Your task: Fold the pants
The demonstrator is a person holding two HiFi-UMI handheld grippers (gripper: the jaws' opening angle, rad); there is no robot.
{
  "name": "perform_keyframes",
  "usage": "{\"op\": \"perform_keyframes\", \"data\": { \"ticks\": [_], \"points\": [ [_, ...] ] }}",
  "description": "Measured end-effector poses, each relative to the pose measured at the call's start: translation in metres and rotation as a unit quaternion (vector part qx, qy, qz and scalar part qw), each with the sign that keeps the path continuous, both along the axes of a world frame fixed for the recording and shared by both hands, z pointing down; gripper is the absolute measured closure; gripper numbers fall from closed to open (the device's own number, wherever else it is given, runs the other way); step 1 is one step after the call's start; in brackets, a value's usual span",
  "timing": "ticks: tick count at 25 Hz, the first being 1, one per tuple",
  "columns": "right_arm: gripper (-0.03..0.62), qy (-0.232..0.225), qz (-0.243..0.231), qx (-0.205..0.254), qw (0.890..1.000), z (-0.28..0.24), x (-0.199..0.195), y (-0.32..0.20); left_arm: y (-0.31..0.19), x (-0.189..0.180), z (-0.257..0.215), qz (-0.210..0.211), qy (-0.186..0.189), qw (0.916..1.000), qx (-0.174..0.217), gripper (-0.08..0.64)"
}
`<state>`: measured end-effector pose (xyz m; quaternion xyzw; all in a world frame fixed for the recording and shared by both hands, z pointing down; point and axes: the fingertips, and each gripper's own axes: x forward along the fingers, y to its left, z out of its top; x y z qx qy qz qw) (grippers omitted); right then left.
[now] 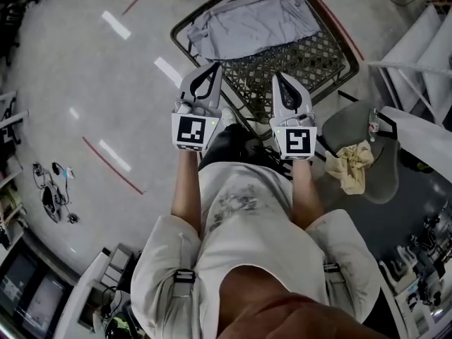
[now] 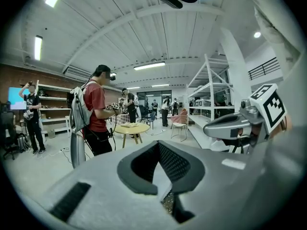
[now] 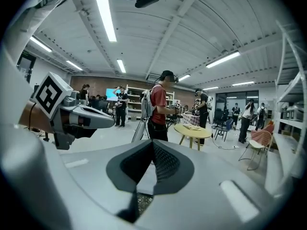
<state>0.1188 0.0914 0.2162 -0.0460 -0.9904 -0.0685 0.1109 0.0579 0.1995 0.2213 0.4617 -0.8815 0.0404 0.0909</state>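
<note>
Holding my left gripper (image 1: 214, 68) and right gripper (image 1: 277, 78), fingers shut and empty, near pants (image 1: 254, 21) on mesh counter (image 1: 311, 54); chair (image 1: 357, 127) beside.

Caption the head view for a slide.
Shut and empty, the left tongs and right tongs face grey pants lying on a black mesh table.

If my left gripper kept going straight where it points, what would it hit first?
Probably nothing close: the shut left gripper points nearly level, above the pants on the mesh table. Farther ahead stands a round table, slightly left; depth is unclear.
</note>
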Motion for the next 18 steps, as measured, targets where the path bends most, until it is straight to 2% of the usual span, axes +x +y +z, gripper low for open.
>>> {"op": "perform_keyframes", "data": {
  "ticks": [3,8,14,18],
  "points": [
    [0.583,-0.006,0.01,-0.005,1.0,-0.003,0.015,-0.009,-0.008,0.011,-0.002,0.014,-0.003,0.9999,-0.006,0.555],
    [0.583,0.018,0.021,-0.023,0.999,-0.005,0.031,-0.02,-0.03,0.014,-0.02,0.049,-0.008,0.9983,-0.032,0.555],
    [0.583,0.026,0.065,-0.021,0.997,-0.009,-0.01,-0.011,-0.032,-0.034,-0.024,0.103,0.014,0.994,-0.036,0.555],
    [0.583,0.038,0.097,-0.016,0.994,-0.004,-0.034,0.018,-0.012,-0.053,-0.018,0.143,0.024,0.9889,-0.033,0.555]
  ]
}}
